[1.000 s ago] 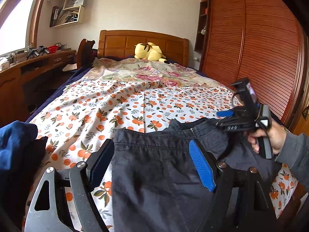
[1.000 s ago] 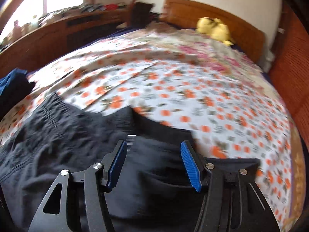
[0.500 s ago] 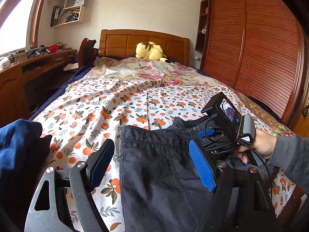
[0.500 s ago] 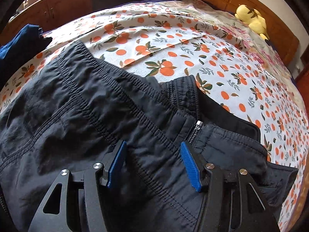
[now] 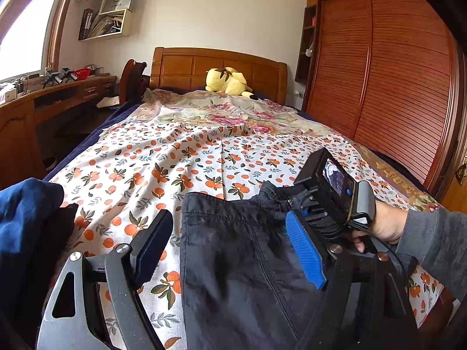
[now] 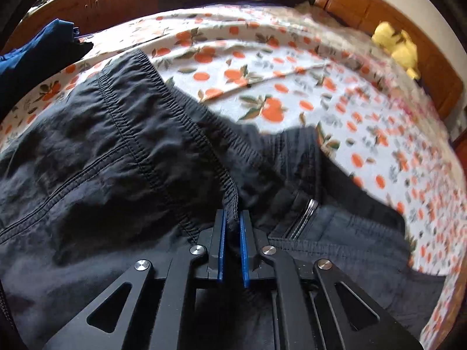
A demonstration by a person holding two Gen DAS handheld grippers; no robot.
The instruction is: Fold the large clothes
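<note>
The black trousers (image 5: 242,262) lie on the near part of the bed (image 5: 181,157), waistband toward the headboard, on the orange-print sheet (image 5: 140,175). In the right wrist view we have the right gripper (image 6: 232,224) with its jaws closed together on a narrow pinch of the elastic waistband (image 6: 186,134), next to the zipper (image 6: 306,213). The bite looks shallow: only the edge of the band sits between the blue pads (image 6: 220,242). We judge that a quick lift or sideways pull may slide this thin, slick fabric out of the clamp. We also judge that the pinch may hold one layer only, in which case the front and back of the trousers would separate and the fold would come out crooked. The left gripper (image 5: 230,250) has its jaws wide apart, holding nothing, above the left edge of the trousers. If we move the right side alone, the free side may drag and bunch. The blue garment (image 5: 26,218) lies just beside the left gripper and could be caught if we close carelessly. The sheet itself is loose and wrinkled and may be pulled along with the trousers.
</note>
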